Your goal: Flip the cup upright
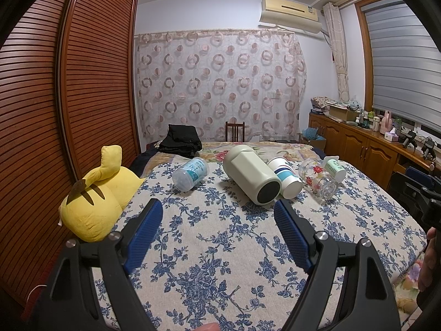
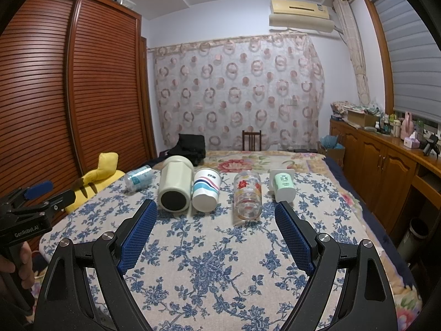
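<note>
Several cups lie on their sides in a row on the floral bedspread (image 2: pixel 209 248). From left: a clear cup with blue print (image 2: pixel 138 178), a cream mug (image 2: pixel 175 183), a white paper cup with blue stripes (image 2: pixel 206 189), a clear glass with red flowers (image 2: pixel 247 193) and a small green cup (image 2: pixel 284 186). They also show in the left wrist view: cream mug (image 1: pixel 249 175), paper cup (image 1: pixel 285 178), glass (image 1: pixel 319 178). My right gripper (image 2: pixel 215 209) is open and empty, short of the row. My left gripper (image 1: pixel 219 208) is open and empty, near the cream mug's base.
A yellow plush toy (image 1: pixel 93 201) lies at the bed's left edge beside the wooden wardrobe (image 1: pixel 69 96). Black clothes (image 1: pixel 180 140) and a chair (image 1: pixel 234 131) are at the far end. A wooden cabinet (image 2: pixel 386 165) with clutter runs along the right.
</note>
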`<action>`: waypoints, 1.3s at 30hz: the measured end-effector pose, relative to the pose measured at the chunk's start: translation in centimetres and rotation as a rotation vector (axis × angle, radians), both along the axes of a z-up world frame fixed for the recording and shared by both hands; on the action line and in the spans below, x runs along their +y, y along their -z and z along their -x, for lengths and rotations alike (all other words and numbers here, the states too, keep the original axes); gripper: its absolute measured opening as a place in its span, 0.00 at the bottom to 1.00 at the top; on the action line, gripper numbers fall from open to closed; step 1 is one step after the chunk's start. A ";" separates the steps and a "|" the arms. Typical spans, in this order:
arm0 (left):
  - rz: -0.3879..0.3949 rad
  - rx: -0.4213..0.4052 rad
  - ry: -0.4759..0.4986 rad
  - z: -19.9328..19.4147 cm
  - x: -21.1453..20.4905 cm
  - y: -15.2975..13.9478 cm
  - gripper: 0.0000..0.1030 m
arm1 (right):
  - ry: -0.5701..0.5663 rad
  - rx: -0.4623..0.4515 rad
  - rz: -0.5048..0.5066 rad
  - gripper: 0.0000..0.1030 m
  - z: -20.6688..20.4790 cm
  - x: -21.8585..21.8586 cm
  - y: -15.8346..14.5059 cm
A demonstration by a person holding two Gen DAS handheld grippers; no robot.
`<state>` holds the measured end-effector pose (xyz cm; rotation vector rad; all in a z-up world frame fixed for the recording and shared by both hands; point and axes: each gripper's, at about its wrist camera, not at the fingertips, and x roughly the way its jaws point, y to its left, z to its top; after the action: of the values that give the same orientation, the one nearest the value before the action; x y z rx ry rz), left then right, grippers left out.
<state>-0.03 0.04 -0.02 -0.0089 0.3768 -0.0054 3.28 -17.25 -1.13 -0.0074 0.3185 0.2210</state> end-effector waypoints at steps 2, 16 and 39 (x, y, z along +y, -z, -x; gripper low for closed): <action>0.000 -0.001 -0.001 0.0 0.0 0.0 0.81 | -0.001 0.000 0.000 0.86 0.0 0.0 0.0; -0.017 0.061 0.003 -1.7 1.6 1.6 0.81 | -0.015 0.023 0.005 0.86 -0.7 0.2 0.5; -0.076 0.256 0.091 -10.8 5.8 3.4 0.81 | -0.212 0.205 0.099 0.91 -10.5 6.9 2.4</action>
<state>10.74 5.81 -3.40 0.0832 0.6331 -0.0810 13.75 -10.34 -3.52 -0.1173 0.5338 0.4172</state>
